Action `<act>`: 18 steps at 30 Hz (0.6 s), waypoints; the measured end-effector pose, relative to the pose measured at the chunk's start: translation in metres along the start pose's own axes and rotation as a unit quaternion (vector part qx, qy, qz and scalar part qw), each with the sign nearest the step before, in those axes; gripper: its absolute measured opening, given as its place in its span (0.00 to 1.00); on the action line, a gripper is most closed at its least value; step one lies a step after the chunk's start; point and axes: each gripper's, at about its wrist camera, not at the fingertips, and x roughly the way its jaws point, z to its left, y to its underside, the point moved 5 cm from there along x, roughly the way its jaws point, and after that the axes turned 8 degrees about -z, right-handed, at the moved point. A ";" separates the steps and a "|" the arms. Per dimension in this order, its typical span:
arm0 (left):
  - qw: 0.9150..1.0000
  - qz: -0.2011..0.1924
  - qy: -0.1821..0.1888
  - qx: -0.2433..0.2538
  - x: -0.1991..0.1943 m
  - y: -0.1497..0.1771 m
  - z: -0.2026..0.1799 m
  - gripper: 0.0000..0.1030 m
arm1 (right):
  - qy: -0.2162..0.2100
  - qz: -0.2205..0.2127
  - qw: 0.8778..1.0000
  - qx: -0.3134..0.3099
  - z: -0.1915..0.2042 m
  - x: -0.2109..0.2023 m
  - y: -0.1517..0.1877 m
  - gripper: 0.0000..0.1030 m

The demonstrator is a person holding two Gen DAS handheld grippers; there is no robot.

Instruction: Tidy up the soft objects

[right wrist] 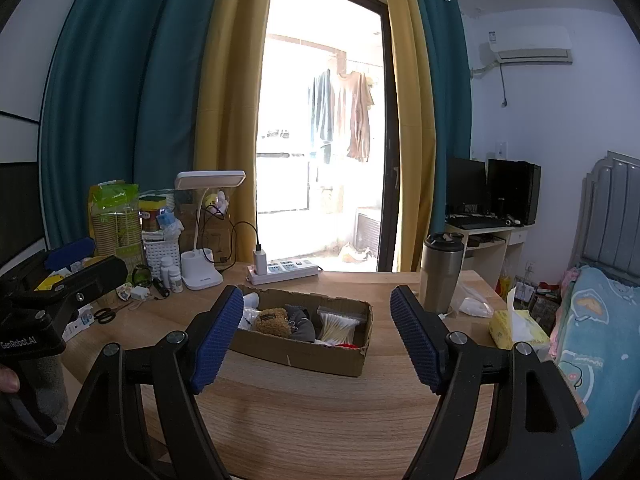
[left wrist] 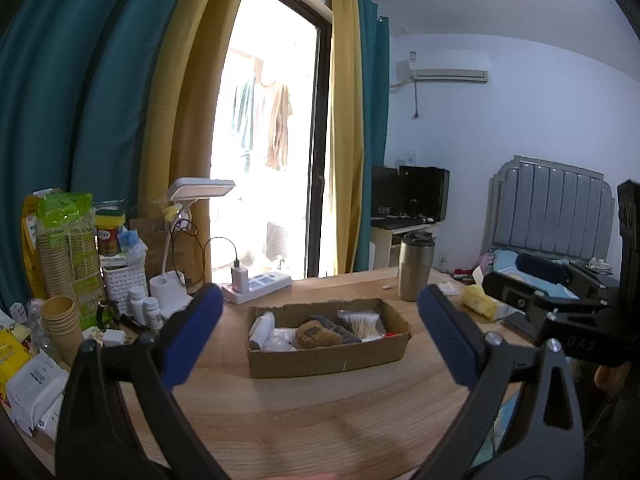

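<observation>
A shallow cardboard box (left wrist: 320, 360) (right wrist: 304, 354) sits mid-table. In it lie a brown fuzzy plush (left wrist: 316, 333) (right wrist: 274, 321), a grey cloth (left wrist: 334, 326) (right wrist: 302, 322), a white rolled sock (left wrist: 262, 329) (right wrist: 251, 300) and a bag of cotton swabs (left wrist: 362, 324) (right wrist: 338, 325). My left gripper (left wrist: 320, 336) is open and empty, held above the table in front of the box. My right gripper (right wrist: 316, 336) is open and empty, also in front of the box. Each gripper's body shows in the other's view.
A steel tumbler (left wrist: 415, 266) (right wrist: 442, 274) stands right of the box. A yellow tissue pack (left wrist: 480, 304) (right wrist: 516, 328) lies at the right edge. A power strip (left wrist: 260, 286) (right wrist: 282, 270), desk lamp (right wrist: 202, 268), paper cups (left wrist: 60, 320), bottles and scissors (right wrist: 105, 314) crowd the left. A bed (right wrist: 600, 340) is on the right.
</observation>
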 end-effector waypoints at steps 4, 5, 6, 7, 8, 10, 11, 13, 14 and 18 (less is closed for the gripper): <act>1.000 0.000 0.000 0.000 0.000 0.000 0.000 0.96 | 0.000 0.000 1.000 0.000 0.000 0.000 0.000 0.77; 1.000 0.000 0.000 0.000 0.000 0.000 0.000 0.96 | 0.000 0.000 1.000 0.000 0.000 0.000 0.000 0.77; 1.000 0.000 0.000 0.000 0.000 0.000 -0.001 0.96 | 0.000 0.000 1.000 0.000 0.000 0.001 0.000 0.77; 1.000 -0.001 0.000 0.000 0.000 0.000 -0.001 0.96 | 0.000 0.001 1.000 0.000 0.000 0.000 0.000 0.77; 1.000 -0.001 0.000 0.000 0.000 0.000 -0.001 0.96 | 0.000 0.001 1.000 0.000 0.000 0.000 0.000 0.77; 1.000 0.000 0.000 0.000 0.000 0.000 -0.001 0.96 | -0.001 0.001 1.000 -0.001 0.001 0.000 0.000 0.77; 1.000 -0.001 0.000 0.000 -0.001 0.000 -0.001 0.96 | -0.001 0.002 1.000 -0.001 0.000 0.000 0.001 0.77; 1.000 -0.001 0.000 0.001 0.000 -0.001 -0.001 0.96 | -0.002 0.002 1.000 -0.002 0.001 0.000 0.002 0.77; 1.000 -0.001 0.000 0.000 0.000 -0.001 -0.001 0.96 | -0.002 0.002 1.000 -0.002 0.000 -0.001 0.002 0.77; 1.000 0.000 0.000 0.000 -0.001 0.000 -0.001 0.96 | -0.002 0.002 1.000 -0.002 -0.001 -0.001 0.002 0.77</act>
